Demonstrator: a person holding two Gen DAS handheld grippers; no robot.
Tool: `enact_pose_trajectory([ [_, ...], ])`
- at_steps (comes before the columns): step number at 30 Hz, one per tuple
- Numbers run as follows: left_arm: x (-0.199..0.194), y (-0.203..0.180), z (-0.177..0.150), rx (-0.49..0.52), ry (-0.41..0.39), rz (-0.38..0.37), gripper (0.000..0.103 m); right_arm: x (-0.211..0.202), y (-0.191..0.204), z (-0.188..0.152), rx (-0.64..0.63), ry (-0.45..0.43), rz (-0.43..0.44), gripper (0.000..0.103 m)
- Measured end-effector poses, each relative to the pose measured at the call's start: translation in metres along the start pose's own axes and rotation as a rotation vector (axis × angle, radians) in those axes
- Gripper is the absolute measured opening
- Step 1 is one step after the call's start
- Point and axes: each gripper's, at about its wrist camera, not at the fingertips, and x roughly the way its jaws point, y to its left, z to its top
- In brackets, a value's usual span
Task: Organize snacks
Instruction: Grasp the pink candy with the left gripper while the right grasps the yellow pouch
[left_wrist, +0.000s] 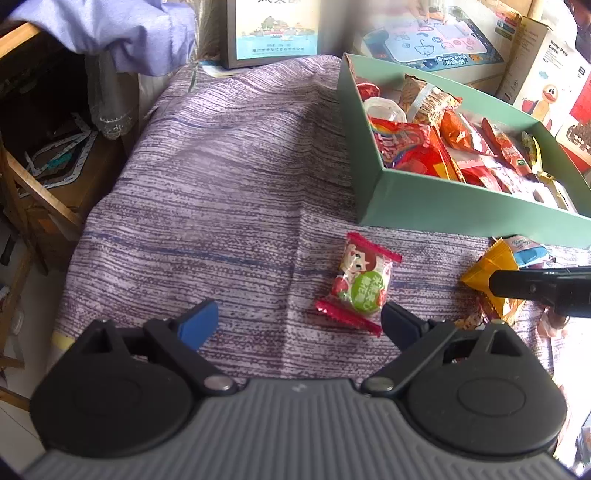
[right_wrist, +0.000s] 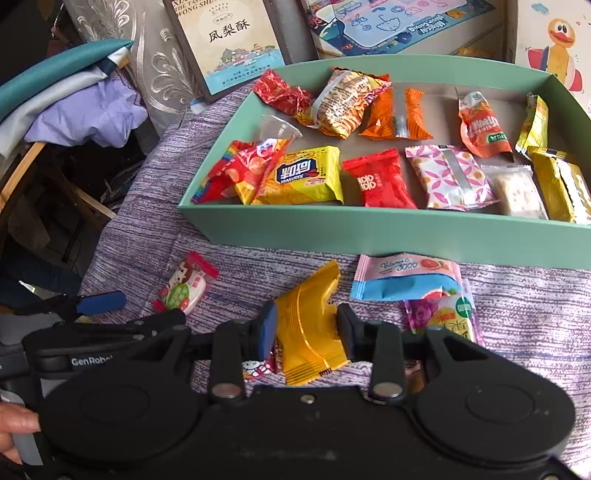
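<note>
Right tongs (right_wrist: 306, 328) clamped on yellow packet (right_wrist: 308, 332), left tongs (left_wrist: 299, 321) spread wide beside candy (left_wrist: 360, 284)

right gripper (right_wrist: 306, 328) fingers flank a yellow packet (right_wrist: 308, 325) before the green box (right_wrist: 369, 230).

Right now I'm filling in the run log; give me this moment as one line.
left gripper: open, beside cartoon candy | right gripper: closing around yellow packet | green box: holds snacks | cloth: loose snacks remain
</note>
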Motion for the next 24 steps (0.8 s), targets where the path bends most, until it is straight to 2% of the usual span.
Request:
enact_pose_trajectory([
  [5, -0.004, -0.011, 0.008, 0.042, -0.037, -0.022, 0.096, -0.006, 0.004, -0.008, -0.022, -0.012, 0.002, 0.041],
  [8, 0.001, -0.025, 0.013, 0.114, -0.044, -0.034, 0.085, -0.010, 0.003, -0.013, -0.039, -0.023, 0.002, 0.041],
  [9, 0.004, -0.030, 0.013, 0.137, -0.038, -0.044, 0.074, -0.012, 0.003, -0.013, -0.046, -0.024, -0.001, 0.041],
  [10, 0.008, -0.033, 0.014, 0.157, -0.026, -0.056, 0.055, -0.012, 0.003, -0.014, -0.051, -0.024, -0.004, 0.041],
  [11, 0.011, -0.038, 0.013, 0.179, -0.018, -0.051, 0.051, -0.012, 0.003, -0.014, -0.053, -0.021, -0.007, 0.041],
  [13, 0.010, -0.044, 0.010, 0.217, -0.034, -0.033, 0.036, -0.009, 0.004, -0.014, -0.060, -0.016, -0.012, 0.041],
  [15, 0.008, -0.043, 0.009, 0.205, -0.032, -0.050, 0.033, -0.004, 0.007, -0.014, -0.074, -0.006, -0.020, 0.041],
  [19, 0.005, -0.032, 0.006, 0.160, -0.030, -0.064, 0.034, 0.006, 0.014, -0.016, -0.099, -0.009, -0.047, 0.043],
  [22, 0.004, -0.030, 0.005, 0.156, -0.031, -0.065, 0.034, 0.007, 0.019, -0.019, -0.130, -0.024, -0.070, 0.040],
  [24, 0.005, -0.032, 0.006, 0.159, -0.030, -0.059, 0.036, 0.005, 0.015, -0.018, -0.100, -0.025, -0.056, 0.038],
])
